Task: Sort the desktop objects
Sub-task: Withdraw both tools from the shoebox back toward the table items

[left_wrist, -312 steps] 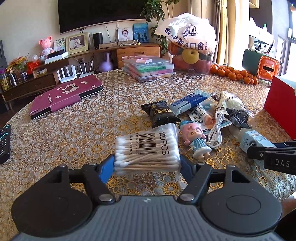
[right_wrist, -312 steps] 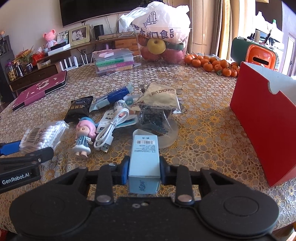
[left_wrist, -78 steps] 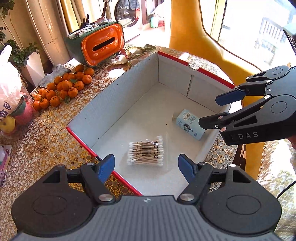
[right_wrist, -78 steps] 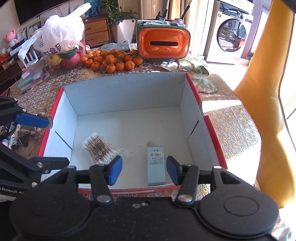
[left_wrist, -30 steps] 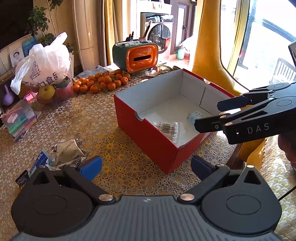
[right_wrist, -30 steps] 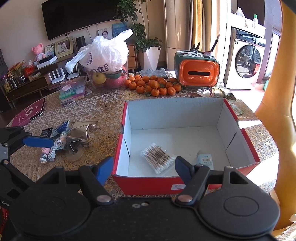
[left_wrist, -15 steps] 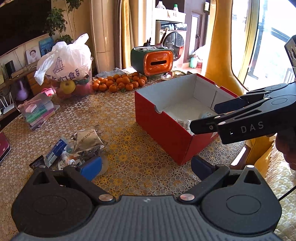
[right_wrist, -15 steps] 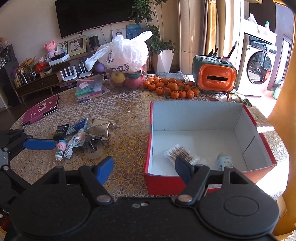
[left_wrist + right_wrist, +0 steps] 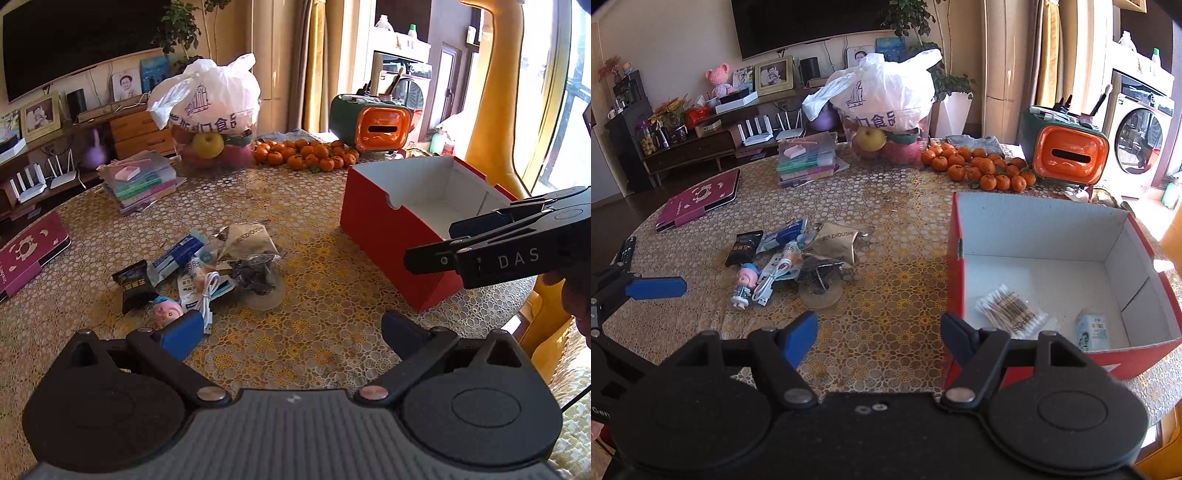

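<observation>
Both hand-held grippers are empty, jaws apart. The left hand-held gripper (image 9: 291,328) hangs over the surface (image 9: 303,266) with the remaining heap directly ahead and slightly to its left; the doll (image 9: 168,314) and white cable (image 9: 207,291) lie nearest, just beyond its left fingertip. The right hand-held gripper (image 9: 879,332) sits between heap and red box (image 9: 955,258), with the heap ahead to its left and farther off. The doll's long axis runs roughly toward the cameras. The cotton swabs (image 9: 1012,310) and small blue carton (image 9: 1093,330) already lie inside the box. Judgement: the left hand is better placed for the next pick.
</observation>
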{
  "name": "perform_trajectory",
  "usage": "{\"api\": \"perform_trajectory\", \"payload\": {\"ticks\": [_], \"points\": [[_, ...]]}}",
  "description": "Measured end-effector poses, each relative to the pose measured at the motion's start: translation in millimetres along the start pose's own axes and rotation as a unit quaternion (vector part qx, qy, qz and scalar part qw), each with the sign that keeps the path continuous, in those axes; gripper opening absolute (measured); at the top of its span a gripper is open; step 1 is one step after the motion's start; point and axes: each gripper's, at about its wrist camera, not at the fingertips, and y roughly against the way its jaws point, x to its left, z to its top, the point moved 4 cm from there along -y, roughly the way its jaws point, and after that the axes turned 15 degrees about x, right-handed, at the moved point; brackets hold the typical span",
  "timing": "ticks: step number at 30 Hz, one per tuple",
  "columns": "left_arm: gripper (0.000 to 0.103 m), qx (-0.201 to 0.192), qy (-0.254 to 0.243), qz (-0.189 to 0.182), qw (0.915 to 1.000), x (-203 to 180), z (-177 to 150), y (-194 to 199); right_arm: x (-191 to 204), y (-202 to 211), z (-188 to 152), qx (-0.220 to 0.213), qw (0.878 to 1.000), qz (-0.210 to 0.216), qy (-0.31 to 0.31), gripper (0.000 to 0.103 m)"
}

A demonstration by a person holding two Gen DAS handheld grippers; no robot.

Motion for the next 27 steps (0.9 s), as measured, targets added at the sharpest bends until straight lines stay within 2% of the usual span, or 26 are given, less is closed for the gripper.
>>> {"api": "perform_trajectory", "payload": {"ticks": [10, 27], "points": [[0.103, -0.008, 0.037, 0.03, 0.9988, 35, -18, -5, 30, -28, 8, 0.006, 1.0, 0.015, 0.015, 0.074], [0.103, -0.011, 0.087, 0.041, 0.9953, 82, -34, -32, 60, -68, 25, 0.018, 0.999, 0.023, 0.027, 0.074]]}}
